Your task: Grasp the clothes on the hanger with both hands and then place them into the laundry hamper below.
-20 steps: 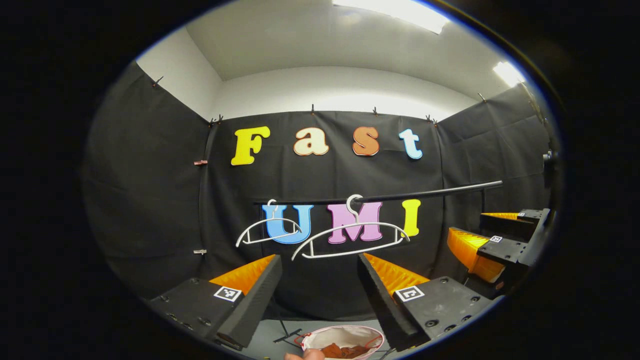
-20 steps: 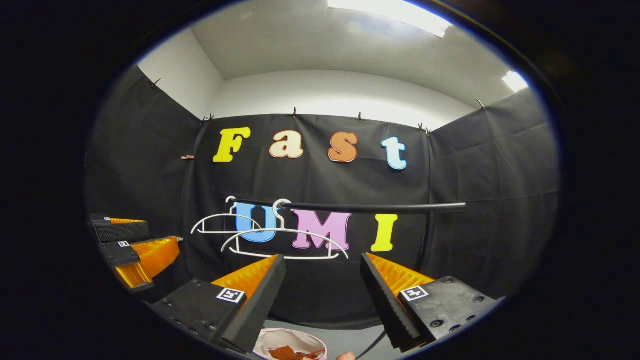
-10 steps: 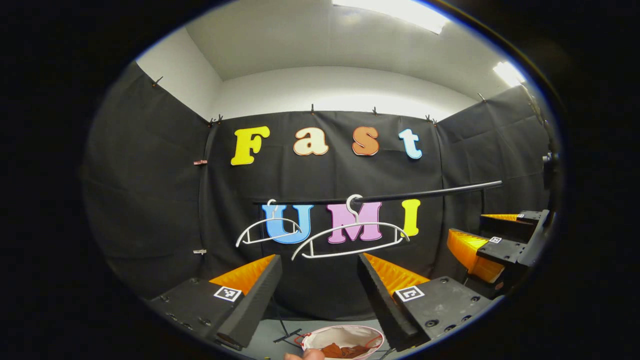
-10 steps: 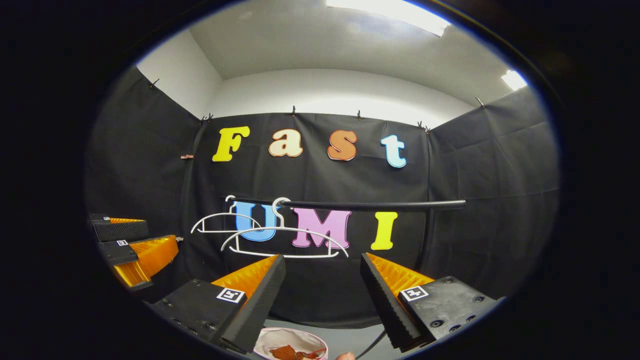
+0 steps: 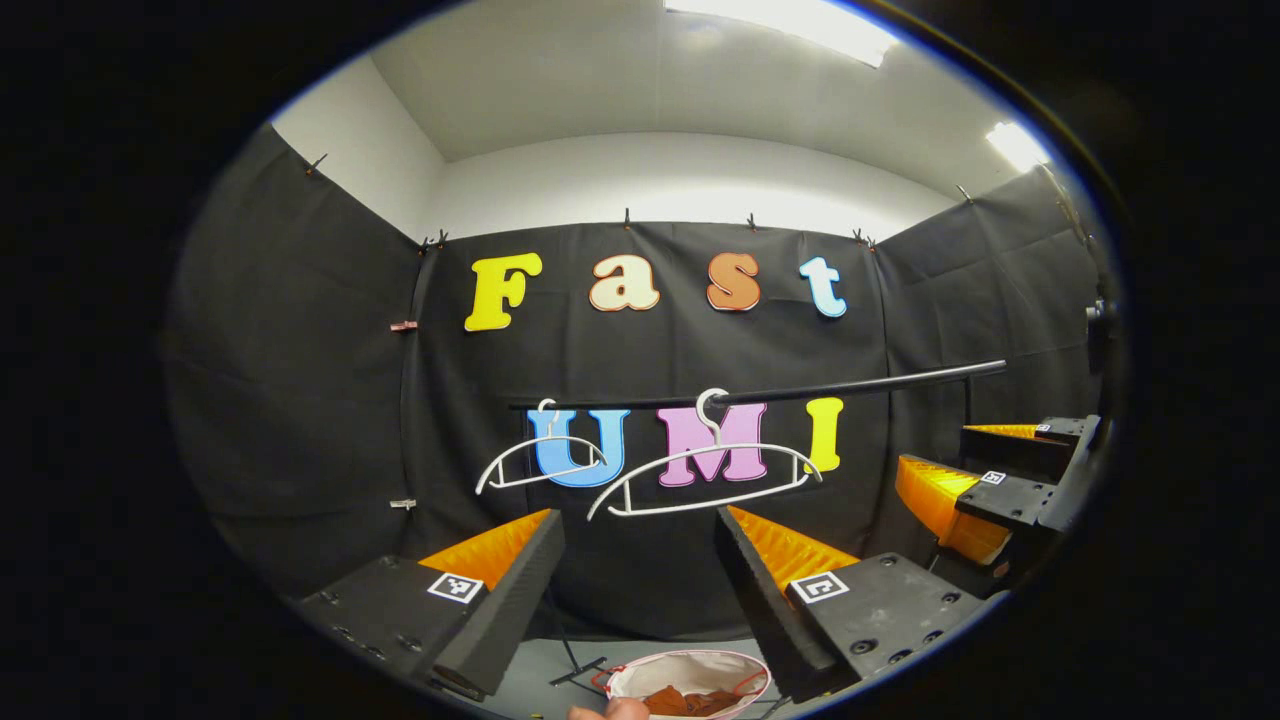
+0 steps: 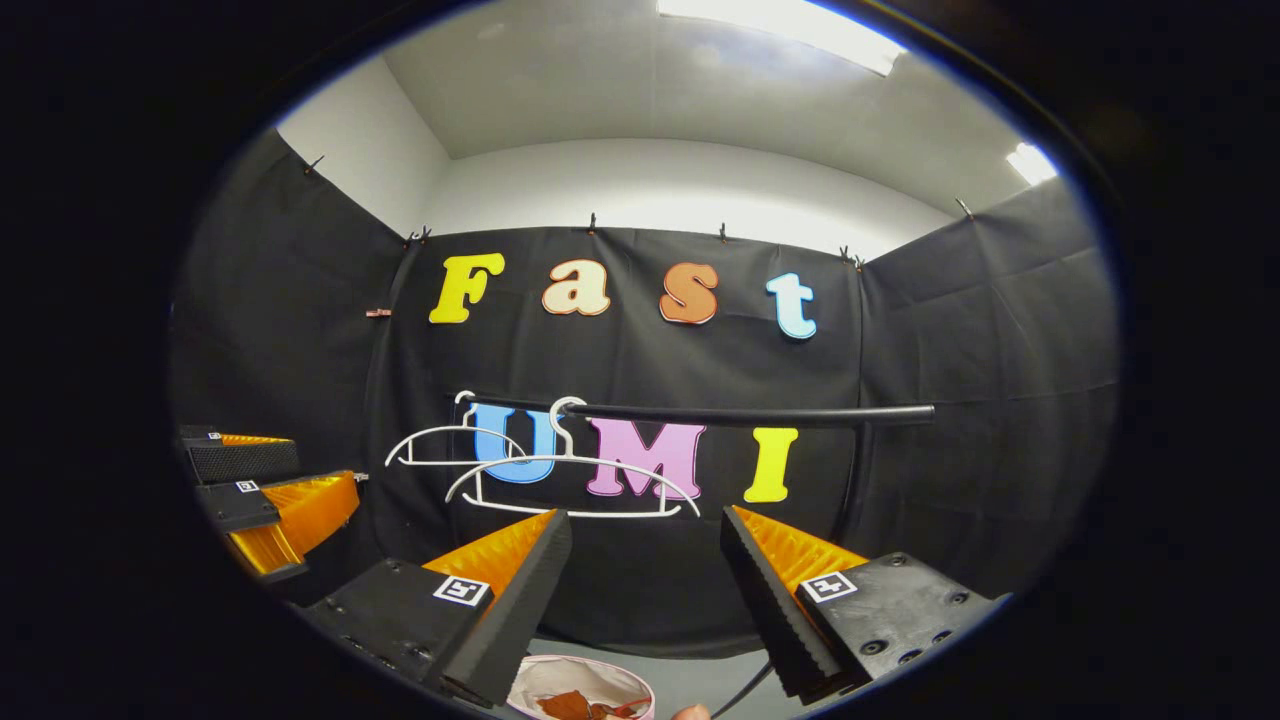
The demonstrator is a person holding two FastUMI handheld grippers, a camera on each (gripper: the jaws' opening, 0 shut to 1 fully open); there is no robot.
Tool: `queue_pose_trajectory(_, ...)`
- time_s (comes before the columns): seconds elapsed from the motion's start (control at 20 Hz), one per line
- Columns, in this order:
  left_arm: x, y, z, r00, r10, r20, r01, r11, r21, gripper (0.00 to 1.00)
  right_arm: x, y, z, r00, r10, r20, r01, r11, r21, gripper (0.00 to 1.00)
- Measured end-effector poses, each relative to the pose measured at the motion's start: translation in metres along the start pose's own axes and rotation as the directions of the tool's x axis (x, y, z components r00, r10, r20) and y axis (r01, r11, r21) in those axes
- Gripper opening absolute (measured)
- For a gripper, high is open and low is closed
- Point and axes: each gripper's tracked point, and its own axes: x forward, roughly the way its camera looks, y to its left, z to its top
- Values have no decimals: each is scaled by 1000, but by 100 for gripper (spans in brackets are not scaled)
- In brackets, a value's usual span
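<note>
— So, where are the clothes?
— Down in my laundry hamper [image 5: 688,672]; both hangers [image 5: 703,480] hang bare on the rail [image 5: 860,382].
— Handling?
— Soft, light; pinch a fold. My left tool [image 5: 640,545] and right tool [image 6: 645,545] gape, holding nothing.

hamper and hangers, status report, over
Left tool open, right tool open, both holding nothing. Two hangers bare on the rail. Orange clothes in the hamper below. Nothing in the way.
</note>
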Motion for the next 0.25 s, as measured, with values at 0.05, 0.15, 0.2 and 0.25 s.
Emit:
queue_pose_trajectory(0.05, 0, -1, 0, 1000, -1, 0, 1, 1000, 0, 93, 0, 0, 0, 1000, 1, 1, -1, 1000, -1, 97)
queue_pose_trajectory(0.15, 0, -1, 0, 1000, -3, 2, 3, 1000, -1, 95, 0, 0, 1, 1000, 1, 5, -1, 1000, 0, 97)
queue_pose_trajectory(0.2, 1, -1, 1, 1000, -3, 3, 3, 1000, 0, 95, 0, 1, 1, 1000, 4, 6, -4, 1000, 0, 97)
queue_pose_trajectory(0.25, 0, 0, 0, 1000, -3, 3, 3, 1000, 0, 95, 1, 1, 0, 1000, 3, 5, -3, 1000, -1, 97)
